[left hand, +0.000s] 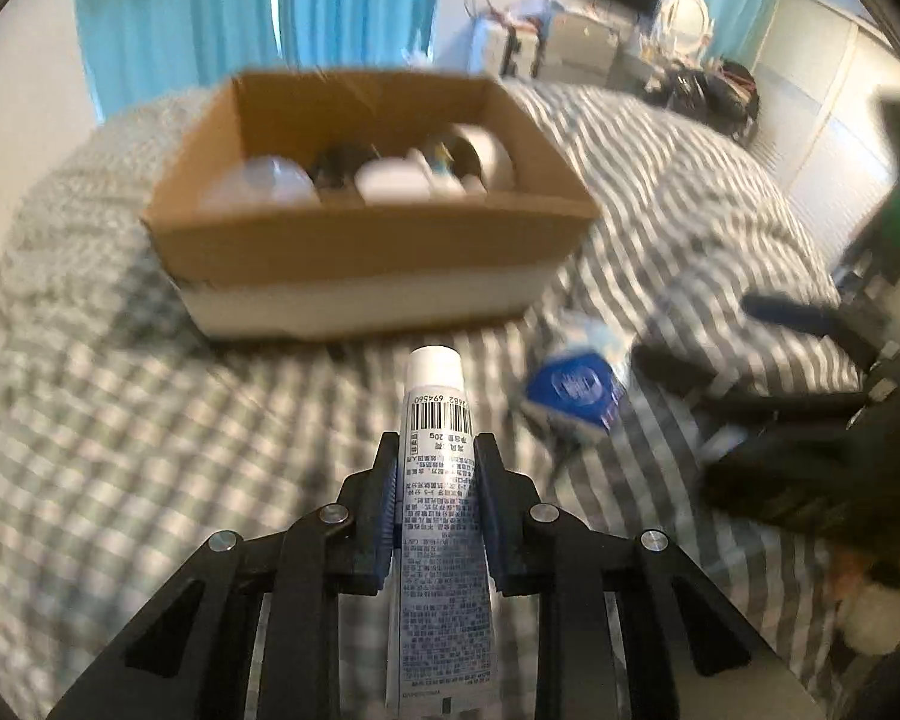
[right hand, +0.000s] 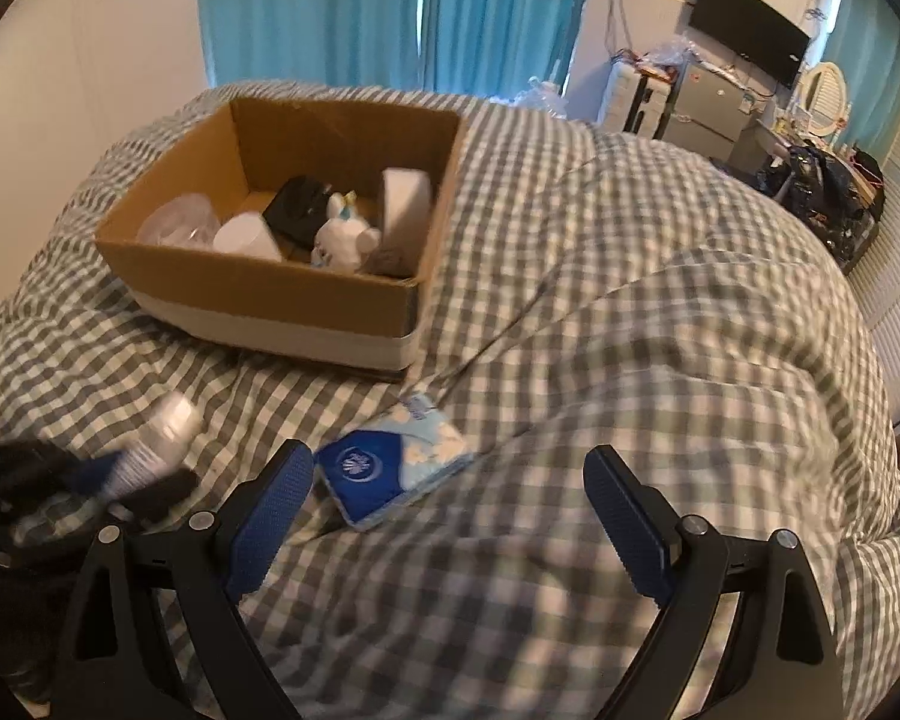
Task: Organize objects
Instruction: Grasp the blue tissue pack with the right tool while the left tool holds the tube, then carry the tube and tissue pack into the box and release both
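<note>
A big bed [right hand: 660,312] with a gray and white check cover fills both views, and on it sits a brown cardboard box [right hand: 270,294] that already has some things inside, like a small white toy [right hand: 342,237] and a black thing. The job looks like putting the loose things into that box. Right now the left gripper [left hand: 435,462] is squeezed shut on a white tube [left hand: 435,480], with the cap end pointing ahead toward the box. To do this step well, I think the tube should be lifted over the near wall of the box, high enough that the cap does not bump it, and let go only when it is above a free spot, so it does not land hard on the toy. The left gripper points straight at the box, a little above the bed and not yet over the box. The right gripper [right hand: 447,516] is wide open and holds nothing. It hangs over the cover, aimed down at the bed, with a small blue and white tissue pack [right hand: 390,468] lying just beside its left finger [right hand: 270,516]. That pack looks like the next thing to pick up.
</note>
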Motion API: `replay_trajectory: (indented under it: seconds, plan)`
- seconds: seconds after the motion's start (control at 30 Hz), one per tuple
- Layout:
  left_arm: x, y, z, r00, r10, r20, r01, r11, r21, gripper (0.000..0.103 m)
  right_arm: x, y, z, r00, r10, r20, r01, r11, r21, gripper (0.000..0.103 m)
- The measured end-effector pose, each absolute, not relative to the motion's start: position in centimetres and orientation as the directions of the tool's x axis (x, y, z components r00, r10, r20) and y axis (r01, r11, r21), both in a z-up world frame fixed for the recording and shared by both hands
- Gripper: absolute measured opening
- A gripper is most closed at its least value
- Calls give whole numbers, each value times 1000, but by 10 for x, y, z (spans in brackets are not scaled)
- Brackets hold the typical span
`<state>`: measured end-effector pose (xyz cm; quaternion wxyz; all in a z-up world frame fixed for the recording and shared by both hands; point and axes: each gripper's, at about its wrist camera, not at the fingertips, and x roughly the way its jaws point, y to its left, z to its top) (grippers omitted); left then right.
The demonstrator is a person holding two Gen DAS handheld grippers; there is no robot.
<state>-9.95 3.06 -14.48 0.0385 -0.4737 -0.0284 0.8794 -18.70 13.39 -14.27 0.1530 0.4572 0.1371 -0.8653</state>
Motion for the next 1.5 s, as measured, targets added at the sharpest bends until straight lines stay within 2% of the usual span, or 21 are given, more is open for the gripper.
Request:
replay_trajectory:
  seconds: [0.13, 0.4, 0.67, 0.73, 0.77, 0.8, 1.03, 1.3, 1.5]
  plan:
    - [-112, 21, -134, -580, 31, -814, -15, -999, -28, 24, -197, 111, -167, -475, -97, -874, 401, -908, -117, 92]
    - [-133, -3, -136, -590, -22, -807, 31, -1000, 5, 24, -218, 88, -206, -385, -43, -922, 360, -927, -107, 92]
    - [-142, -3, -154, -574, -10, -819, 23, -1000, -4, 24, -235, 80, -227, -364, 11, -931, 335, -932, -142, 94]
    - [-142, -5, -157, -568, -4, -823, 27, -1000, -13, 24, -235, 79, -231, -378, 17, -926, 344, -926, -157, 91]
    - [-141, -6, -158, -565, -2, -825, 28, -999, -16, 24, -235, 79, -232, -383, 14, -923, 348, -924, -159, 84]
    - [-141, -7, -159, -562, -2, -827, 30, -999, -19, 24, -234, 79, -231, -389, 10, -921, 353, -922, -158, 72]
    - [-130, -6, -162, -545, 6, -838, 34, -999, -29, 24, -218, 77, -222, -427, -9, -904, 389, -904, -175, 66]
    - [-112, -6, -142, -574, 9, -819, 38, -999, -38, 24, -179, 91, -172, -532, -85, -843, 416, -893, -173, 63]
    - [-100, -7, -123, -599, 6, -801, 34, -999, -33, 24, -153, 93, -138, -570, -183, -801, 429, -898, -100, 62]
